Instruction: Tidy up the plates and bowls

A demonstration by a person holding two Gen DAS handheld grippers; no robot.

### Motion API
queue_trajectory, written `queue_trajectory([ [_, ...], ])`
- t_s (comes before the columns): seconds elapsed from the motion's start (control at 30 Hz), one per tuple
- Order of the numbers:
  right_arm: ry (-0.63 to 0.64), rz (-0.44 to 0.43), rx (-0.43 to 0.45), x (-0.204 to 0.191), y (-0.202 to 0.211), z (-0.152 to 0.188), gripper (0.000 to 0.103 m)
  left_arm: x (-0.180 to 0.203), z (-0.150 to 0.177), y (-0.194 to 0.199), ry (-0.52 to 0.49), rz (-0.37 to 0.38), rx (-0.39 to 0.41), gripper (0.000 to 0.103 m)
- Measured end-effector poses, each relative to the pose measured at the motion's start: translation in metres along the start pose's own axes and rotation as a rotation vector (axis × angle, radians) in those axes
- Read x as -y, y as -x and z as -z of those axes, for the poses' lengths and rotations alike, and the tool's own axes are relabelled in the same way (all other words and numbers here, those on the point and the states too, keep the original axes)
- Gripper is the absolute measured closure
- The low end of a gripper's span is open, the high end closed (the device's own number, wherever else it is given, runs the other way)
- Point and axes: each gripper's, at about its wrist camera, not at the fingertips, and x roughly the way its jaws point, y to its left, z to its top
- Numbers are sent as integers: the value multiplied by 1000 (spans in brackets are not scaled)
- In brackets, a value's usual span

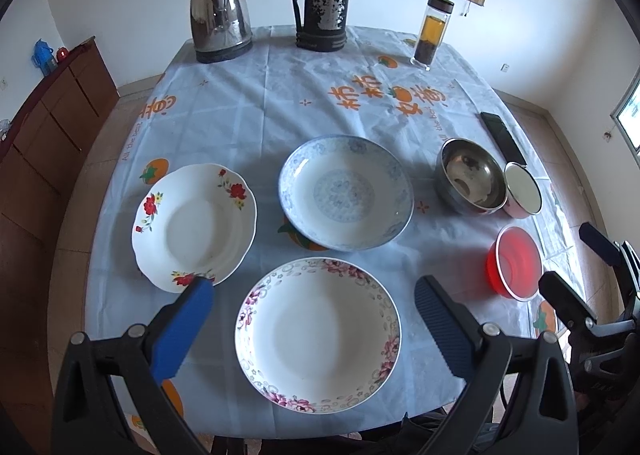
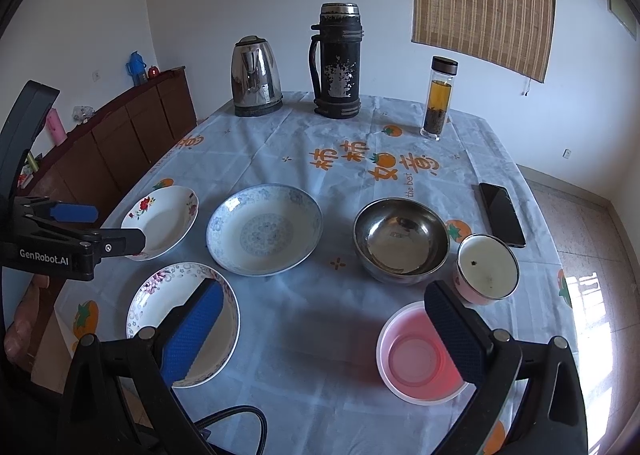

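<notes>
both grippers hover over the near edge of the surface (image 1: pixel 248 103) with jaws spread wide and nothing between them. left gripper (image 1: pixel 312 327) hangs above the pink-flowered plate (image 1: pixel 318 333), right gripper (image 2: pixel 320 327) sits between that plate and the red plastic bowl (image 2: pixel 416 355). all dishes rest upright, mouths facing up; being round, none shows a long axis. red-flowered plate (image 1: pixel 194 225) lies at the left, blue patterned plate (image 1: pixel 346 191) in the middle, both apart from each other and from the pink-flowered plate nearest the person. steel bowl (image 2: pixel 400 241) stands to the right, touching or just beside the small enamel bowl (image 2: pixel 486 267); the red plastic bowl sits nearer, apart. kettle (image 2: pixel 256 75), black thermos (image 2: pixel 338 63) and tea bottle (image 2: pixel 438 99) line the far edge; a phone (image 2: pixel 502 215) lies by the right edge.
</notes>
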Motion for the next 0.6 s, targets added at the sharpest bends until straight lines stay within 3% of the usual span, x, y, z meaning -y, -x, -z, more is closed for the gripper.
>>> queue_trajectory([
  [0.6,15,-5,-17,-4,-7,0,9,0,1,0,2,2,0,1],
])
